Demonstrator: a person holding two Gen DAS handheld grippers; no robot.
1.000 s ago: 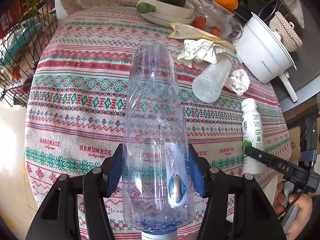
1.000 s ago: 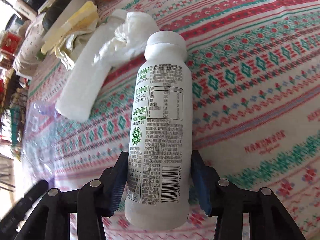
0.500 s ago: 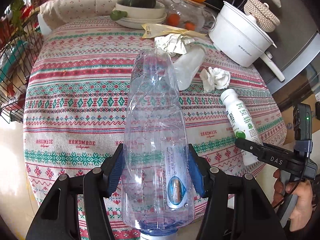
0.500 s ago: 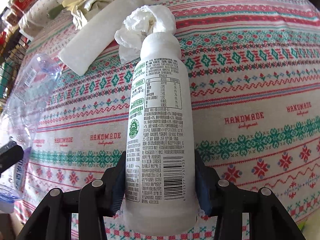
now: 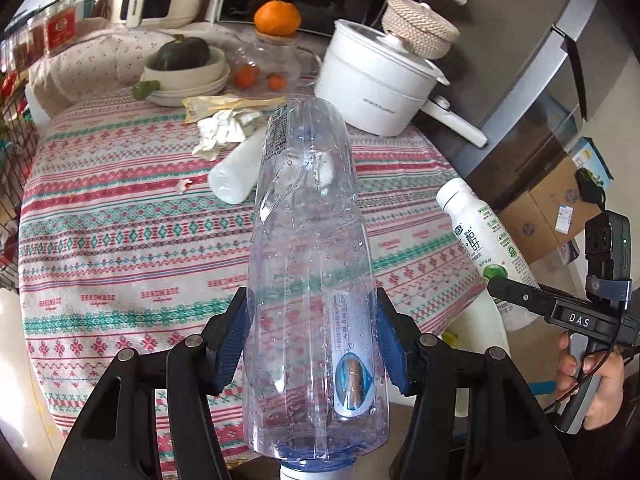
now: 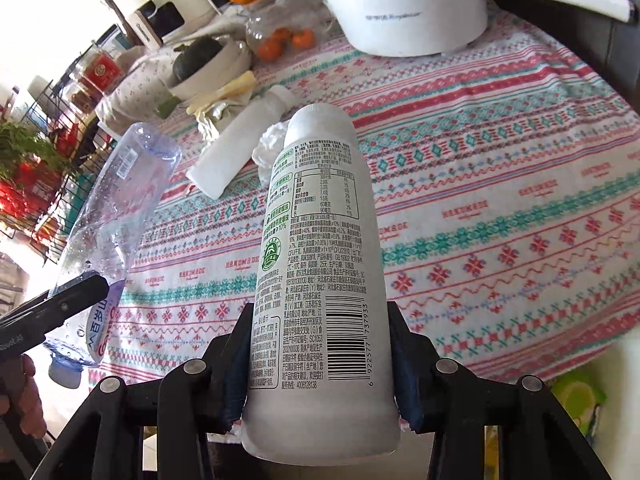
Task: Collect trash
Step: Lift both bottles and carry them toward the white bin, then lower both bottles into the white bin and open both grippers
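My left claw (image 5: pixel 312 344) grips the clear bottle (image 5: pixel 310 264), right claw (image 6: pixel 320 356) grips the white bottle (image 6: pixel 316 264), both above the tabletop (image 5: pixel 120 240) at 6 o'clock; thin plastic could buckle and slip.

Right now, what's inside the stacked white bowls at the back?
A dark green squash sits in the top bowl. Its underside and the bowl's bottom are hidden by the rim.

clear, glossy crumpled plastic water bottle (image 5: pixel 312 272) beaded with droplets; matt white plastic drink bottle (image 6: pixel 320 280) with a printed label; woven patterned cloth over the tabletop (image 5: pixel 120 240); crumpled white paper (image 5: pixel 218 132); smooth glossy white cooking pot (image 5: pixel 376 88).
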